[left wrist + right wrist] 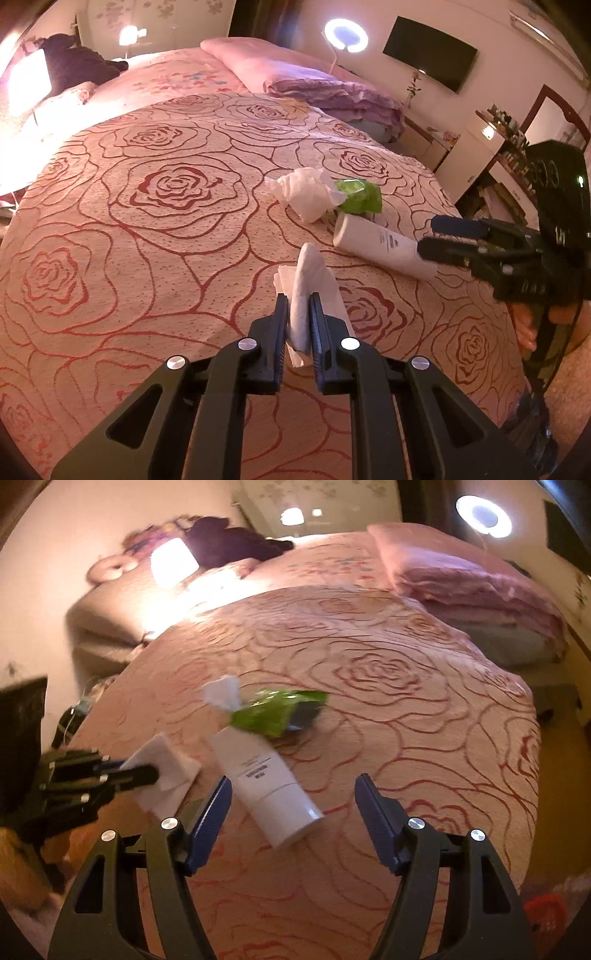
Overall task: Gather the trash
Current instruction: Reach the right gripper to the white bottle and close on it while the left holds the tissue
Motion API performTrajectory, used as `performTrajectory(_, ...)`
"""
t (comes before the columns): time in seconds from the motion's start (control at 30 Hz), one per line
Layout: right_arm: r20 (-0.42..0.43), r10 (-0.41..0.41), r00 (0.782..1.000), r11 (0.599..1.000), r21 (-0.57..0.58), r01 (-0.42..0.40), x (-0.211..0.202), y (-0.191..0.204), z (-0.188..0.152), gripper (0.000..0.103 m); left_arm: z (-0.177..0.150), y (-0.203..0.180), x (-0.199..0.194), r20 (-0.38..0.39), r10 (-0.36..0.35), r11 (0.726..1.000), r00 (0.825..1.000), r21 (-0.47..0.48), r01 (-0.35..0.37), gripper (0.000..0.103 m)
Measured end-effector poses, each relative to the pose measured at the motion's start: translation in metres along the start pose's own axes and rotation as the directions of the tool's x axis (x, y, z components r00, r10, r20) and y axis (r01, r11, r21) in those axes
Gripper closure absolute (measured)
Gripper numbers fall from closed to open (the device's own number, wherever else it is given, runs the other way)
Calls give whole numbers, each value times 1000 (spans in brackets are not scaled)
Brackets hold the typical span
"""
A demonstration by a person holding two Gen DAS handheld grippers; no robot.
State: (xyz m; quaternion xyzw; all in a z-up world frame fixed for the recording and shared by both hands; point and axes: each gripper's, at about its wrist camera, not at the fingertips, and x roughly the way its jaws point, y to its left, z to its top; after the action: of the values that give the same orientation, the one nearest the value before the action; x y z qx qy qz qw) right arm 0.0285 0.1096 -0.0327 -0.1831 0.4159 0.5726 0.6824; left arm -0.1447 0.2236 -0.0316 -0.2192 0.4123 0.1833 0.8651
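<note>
Left wrist view: the left gripper [299,306] pinches a folded white tissue [308,280] on the rose-patterned pink bedspread [147,258]. Right gripper [293,786] gapes wide over a white plastic tube [266,779] (crumpled green wrapper [275,710] just beyond).

Rose-print bedspread [147,229], pink pillow [258,62], ring light [346,35], maybe TV [430,53].
</note>
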Motion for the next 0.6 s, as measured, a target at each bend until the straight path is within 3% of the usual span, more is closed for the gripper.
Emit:
performTrajectory(0.2,-55,-22,998,995,-101,16,21,19,2,38,-3,7,-6,5,7,1000,1000,-14,-7,92)
performTrajectory(0.6,-57,-102,993,979,-185,90,31,31,-7,60,-5,12,-7,5,7,1000,1000,-23,-7,92)
